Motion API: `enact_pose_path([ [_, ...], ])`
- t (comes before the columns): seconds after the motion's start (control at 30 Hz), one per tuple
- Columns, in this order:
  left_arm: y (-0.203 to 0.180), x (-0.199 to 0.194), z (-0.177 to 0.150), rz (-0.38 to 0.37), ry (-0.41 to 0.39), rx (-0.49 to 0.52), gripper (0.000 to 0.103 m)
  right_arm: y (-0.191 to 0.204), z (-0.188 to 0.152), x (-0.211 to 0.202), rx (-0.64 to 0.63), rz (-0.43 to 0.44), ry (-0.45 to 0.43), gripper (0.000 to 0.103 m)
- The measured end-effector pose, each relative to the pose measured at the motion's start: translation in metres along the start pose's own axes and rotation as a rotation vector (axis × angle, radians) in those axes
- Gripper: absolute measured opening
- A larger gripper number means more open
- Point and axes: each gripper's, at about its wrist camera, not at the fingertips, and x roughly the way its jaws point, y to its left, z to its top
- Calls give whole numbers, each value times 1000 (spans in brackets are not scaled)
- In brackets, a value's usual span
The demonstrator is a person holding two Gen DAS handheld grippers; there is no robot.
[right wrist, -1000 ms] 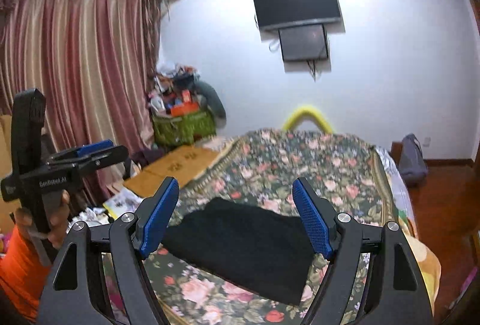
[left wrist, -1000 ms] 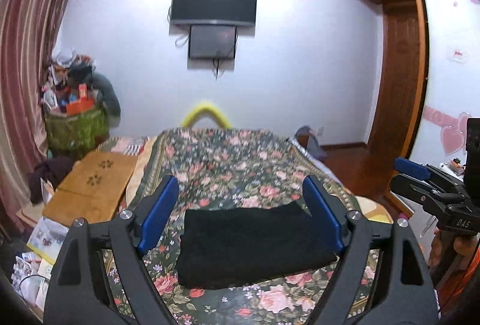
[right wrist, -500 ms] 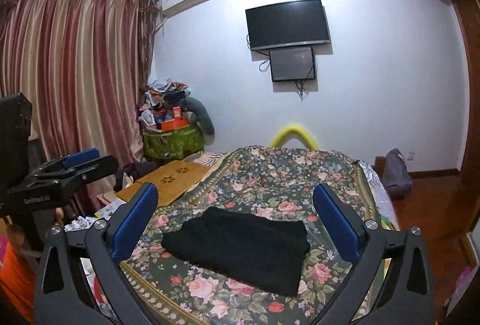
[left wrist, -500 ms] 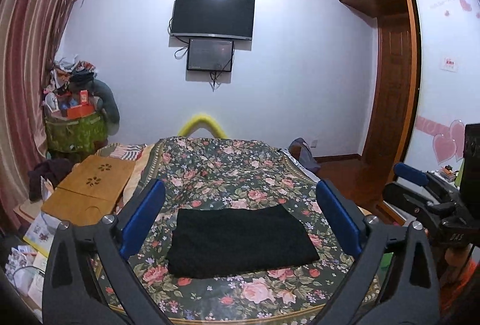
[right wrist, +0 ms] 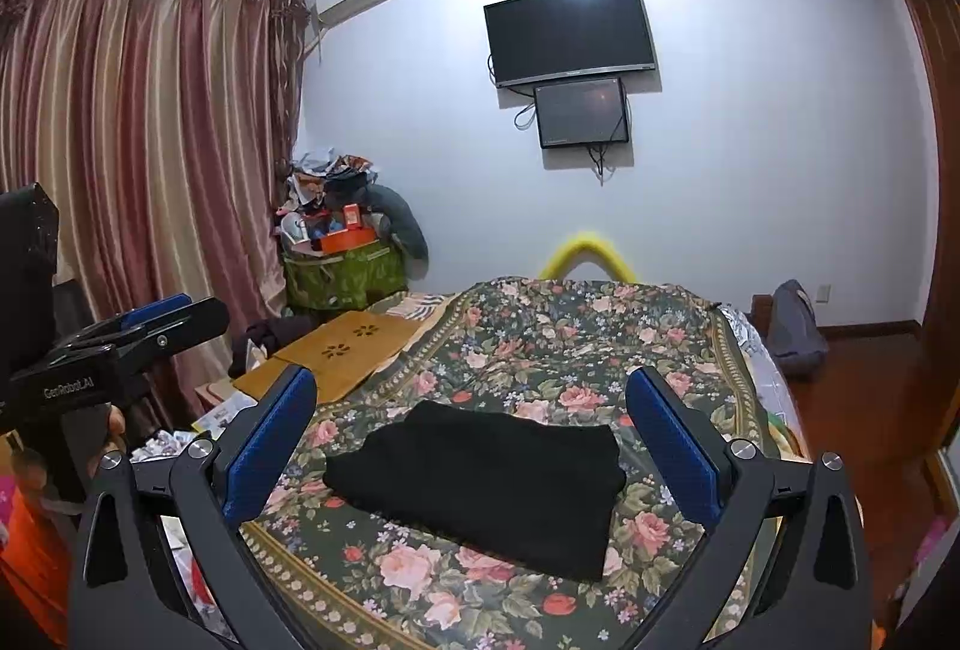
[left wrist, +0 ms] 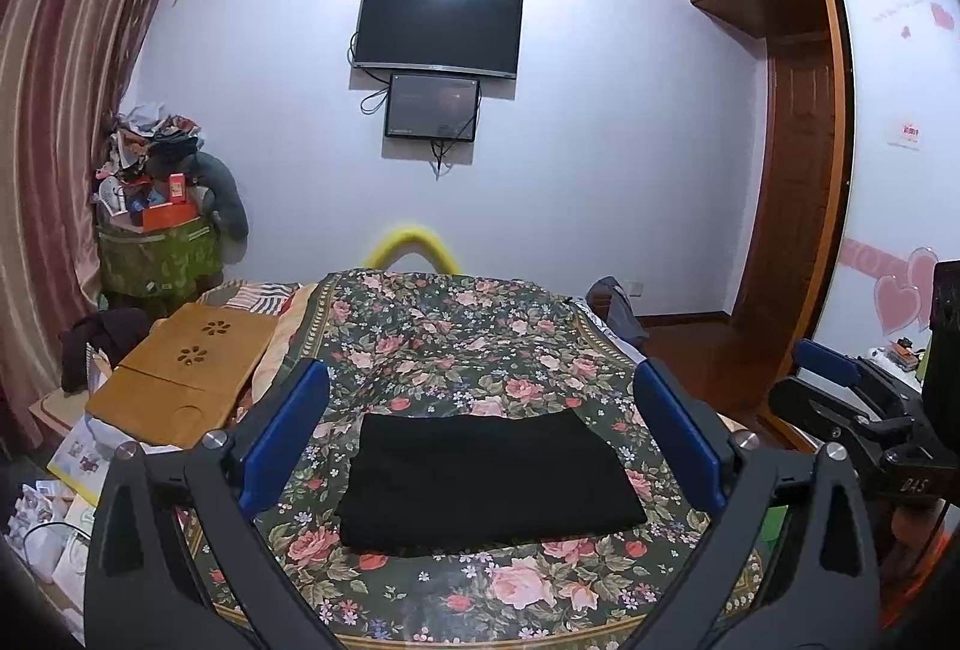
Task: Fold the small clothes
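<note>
Bedroom with a floral bedspread (left wrist: 456,338) below a wall-mounted television (left wrist: 438,29). Left wrist view: left tool (left wrist: 480,434), jaws spread wide and empty, above the folded black garment (left wrist: 486,482) lying flat on the near part of the bed; right tool (left wrist: 840,380) at far right, apparently released. Right wrist view: right tool (right wrist: 474,440) spread and empty over the garment (right wrist: 480,482); curtains (right wrist: 138,140) at left.
</note>
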Motion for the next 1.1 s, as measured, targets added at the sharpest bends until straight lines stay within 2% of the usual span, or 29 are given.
enact_pose_path([
  [0.4, -12, 2, -5, 4, 0, 34, 102, 0, 0, -1, 11, -1, 10, 102],
  [1.1, -9, 3, -5, -22, 17, 31, 103, -3, 1, -1, 23, -2, 17, 102],
])
